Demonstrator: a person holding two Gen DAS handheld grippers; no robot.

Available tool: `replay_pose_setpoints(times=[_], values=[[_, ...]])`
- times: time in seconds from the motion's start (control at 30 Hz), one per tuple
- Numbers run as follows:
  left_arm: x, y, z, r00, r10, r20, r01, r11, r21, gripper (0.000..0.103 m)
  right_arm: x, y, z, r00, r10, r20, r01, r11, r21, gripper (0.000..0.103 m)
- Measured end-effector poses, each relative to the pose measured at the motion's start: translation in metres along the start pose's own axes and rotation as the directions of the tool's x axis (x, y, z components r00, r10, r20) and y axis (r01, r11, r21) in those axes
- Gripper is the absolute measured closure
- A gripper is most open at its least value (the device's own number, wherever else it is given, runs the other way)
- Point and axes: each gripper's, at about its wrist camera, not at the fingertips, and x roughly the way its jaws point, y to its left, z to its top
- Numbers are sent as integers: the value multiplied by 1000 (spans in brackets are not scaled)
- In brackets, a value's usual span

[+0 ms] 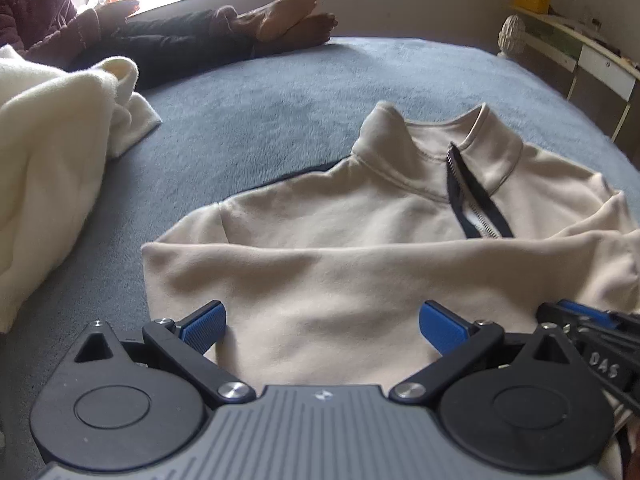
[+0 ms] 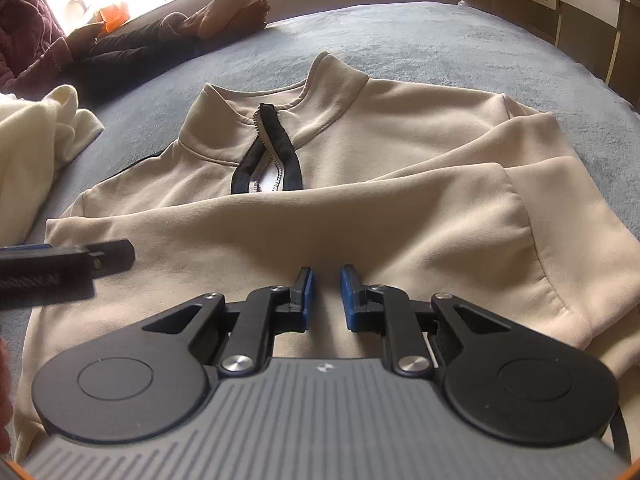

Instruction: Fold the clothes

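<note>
Beige sweatshirt (image 2: 360, 216) lies flat, front up, on the bed (image 2: 400, 36), partly folded: one sleeve laid across the chest. Soft matte knit, stand collar, short neck zip (image 2: 272, 156) with black tape edging and pale teeth, lying open. Bed cover is a grey-blue short-pile fleece. Left gripper (image 1: 322, 326): blue ribbed fingers (image 1: 204, 326) spread wide over the folded sleeve, nothing between them. Right gripper (image 2: 326, 298): fingers nearly closed, a narrow gap showing, low over the fabric; whether they pinch cloth cannot be told. White letters "DAS" read on the right gripper's black arm in the left wrist view. Cream fleece garment (image 1: 52, 168), fluffy, heaped at the left. A person's bare feet (image 1: 288, 16) rest at the bed's far edge.
</note>
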Motion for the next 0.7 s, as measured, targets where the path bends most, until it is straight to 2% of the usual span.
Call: replay_pose_setpoints(times=[0.1,0.7], values=[[6,1,-3,1000,8,20,-8,1000,0,0,0,2,0,1000,-7,0,7,1000,-4,89],[12,-4,7,999,39,-34,-40,999,-26,0,1,3,3,1000,-20,-18,20,1000,-14,89]])
